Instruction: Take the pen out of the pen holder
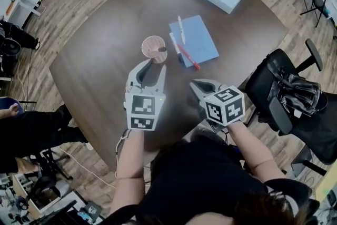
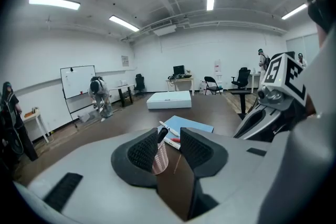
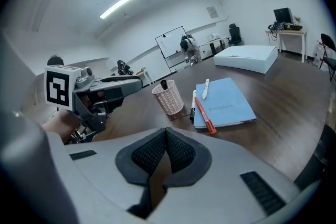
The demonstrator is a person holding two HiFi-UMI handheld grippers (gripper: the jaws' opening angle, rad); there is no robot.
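**Desk:** What are we looking at?

**Photographer:** A person leans over a dark table (image 1: 100, 68) with a gripper in each hand. The pen (image 1: 162, 49) stands in a pink mesh pen holder (image 1: 152, 45) near the middle of the table, and only its dark top shows above the rim. A blue notebook (image 1: 199, 39) lies just beside the cup, with a white pen (image 1: 180, 29) lying on it and a red pen (image 1: 188, 56) along its edge.

**Desk:** And the grippers?

**Photographer:** The left gripper (image 1: 152, 65) has its jaws spread wide, and they frame the cup from just short of it with nothing pinched. The right gripper (image 3: 167, 132) hangs back nearer the person with its pads pressed together, empty.

**Desk:** How will the pen handle?

**Photographer:** It looks light, stiff and smooth, so it could slip between the ribbed pads if it is pinched weakly. The exposed top is the only place to take hold, gripped across the barrel and drawn straight up. The cup looks light as well, so it may tip or ride up with the pen. The closed right gripper could steady its rim.
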